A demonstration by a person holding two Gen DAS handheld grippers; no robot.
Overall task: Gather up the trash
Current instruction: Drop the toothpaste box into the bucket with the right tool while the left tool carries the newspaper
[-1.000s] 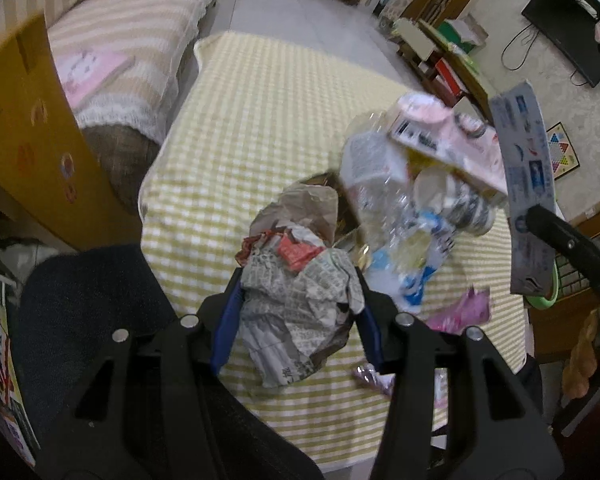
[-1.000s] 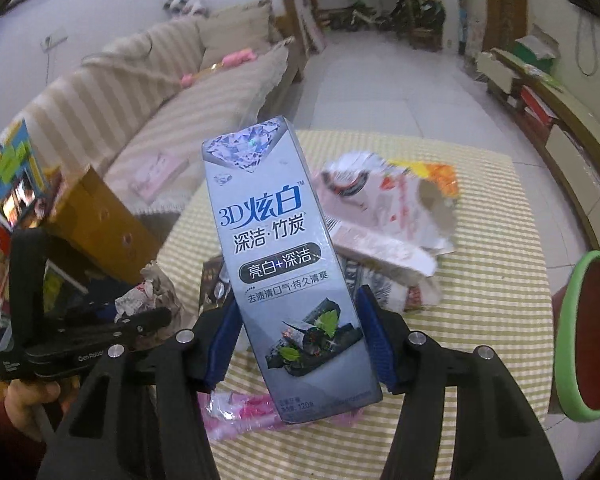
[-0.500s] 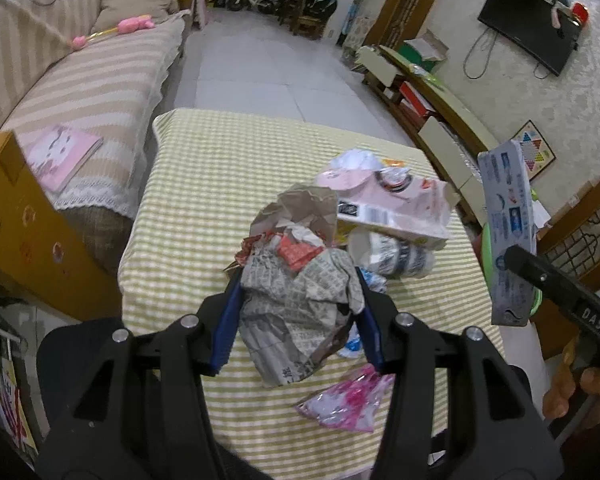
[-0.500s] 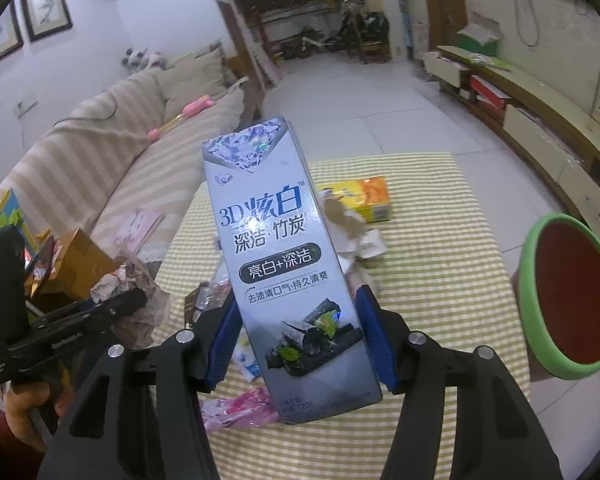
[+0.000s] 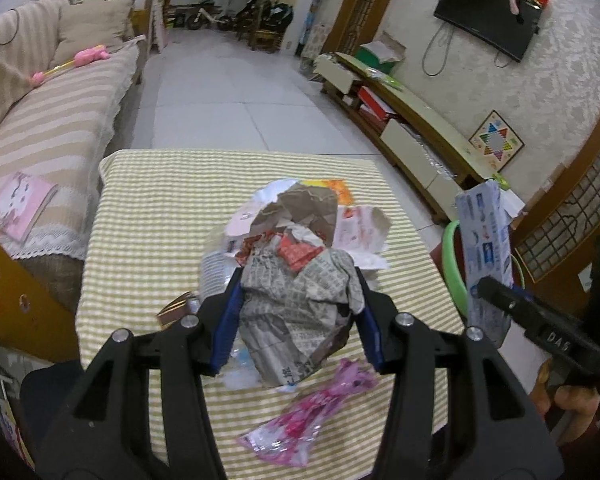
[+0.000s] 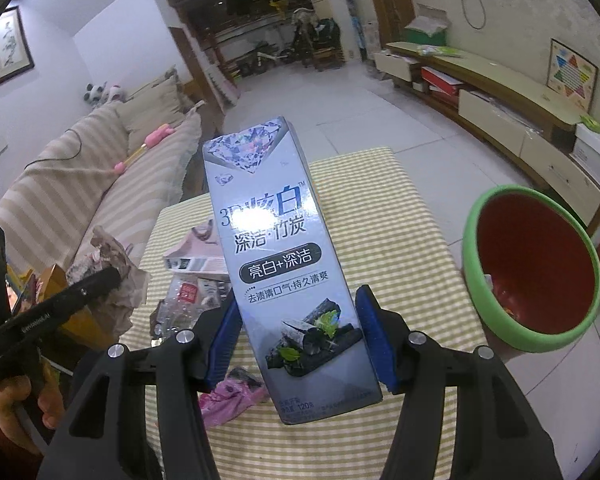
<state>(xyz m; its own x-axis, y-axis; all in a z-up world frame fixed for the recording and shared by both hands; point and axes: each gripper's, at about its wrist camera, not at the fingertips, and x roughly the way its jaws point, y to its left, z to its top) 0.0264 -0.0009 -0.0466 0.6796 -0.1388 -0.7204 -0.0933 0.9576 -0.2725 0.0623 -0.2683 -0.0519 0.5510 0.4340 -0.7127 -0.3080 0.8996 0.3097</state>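
My left gripper (image 5: pixel 298 322) is shut on a crumpled newspaper wad (image 5: pixel 296 300) with brown and red paper on top, held above the checked table (image 5: pixel 148 240). My right gripper (image 6: pixel 296 334) is shut on a tall blue-grey toothpaste box (image 6: pixel 278 264), held upright over the table's near edge. In the left wrist view that box (image 5: pixel 485 256) shows at the right, in front of a red bin with a green rim (image 5: pixel 452 256). The bin (image 6: pixel 534 272) stands on the floor right of the table. The wad (image 6: pixel 108 264) appears at the left of the right wrist view.
More trash lies on the table: a pink wrapper (image 5: pixel 312 420), a clear plastic bottle (image 6: pixel 180 304), torn pink cartons (image 5: pixel 360 228) and an orange packet (image 5: pixel 336 190). A striped sofa (image 5: pixel 52 128) runs along the left. A low TV cabinet (image 6: pixel 500 112) lines the right wall.
Both grippers have lifted and drawn back from the trash pile with their loads still held. The table now sits lower and farther off, and the red bin has come into fuller view at the right.
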